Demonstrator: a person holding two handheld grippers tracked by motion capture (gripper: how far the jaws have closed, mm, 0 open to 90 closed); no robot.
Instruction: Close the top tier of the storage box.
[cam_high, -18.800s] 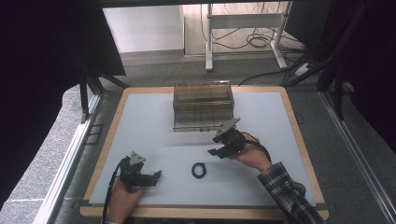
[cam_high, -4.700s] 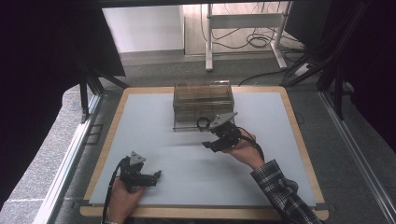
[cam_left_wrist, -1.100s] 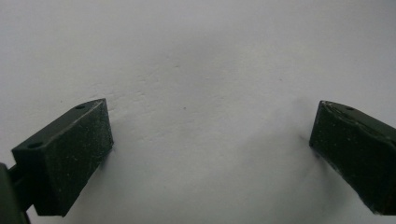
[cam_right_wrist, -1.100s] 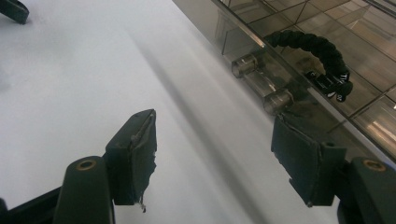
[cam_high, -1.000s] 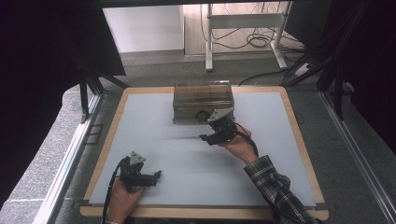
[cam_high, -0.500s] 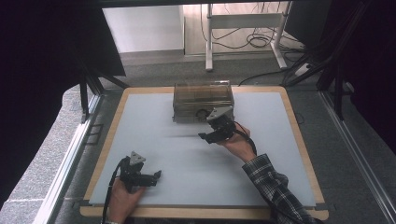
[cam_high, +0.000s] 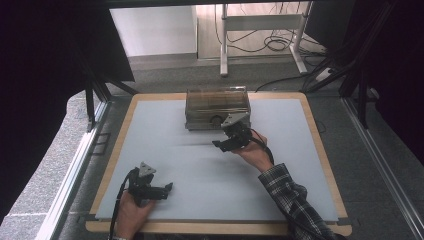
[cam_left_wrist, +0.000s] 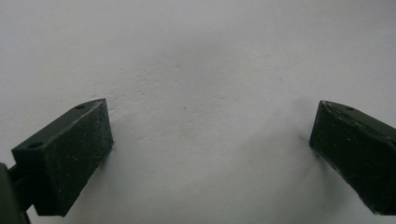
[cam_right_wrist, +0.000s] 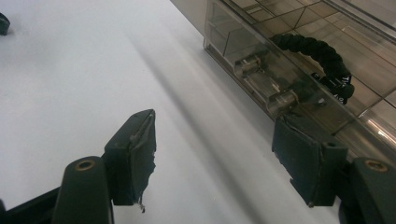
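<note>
Clear box (cam_right_wrist: 299, 60), black hair tie (cam_right_wrist: 317, 53) inside; open right tongs (cam_right_wrist: 215, 156) beside

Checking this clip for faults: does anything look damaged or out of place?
Yes: the right gripper, open by the clear box, has a frayed pad, its edge peeling with a loose thread. The black hair tie lies inside the box, as intended.

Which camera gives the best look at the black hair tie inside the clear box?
The right gripper view: the black hair tie curves close up behind the clear box wall, its twisted texture plain. In the high view it is a small dark spot at the box's front. The left gripper view faces bare white table.
</note>
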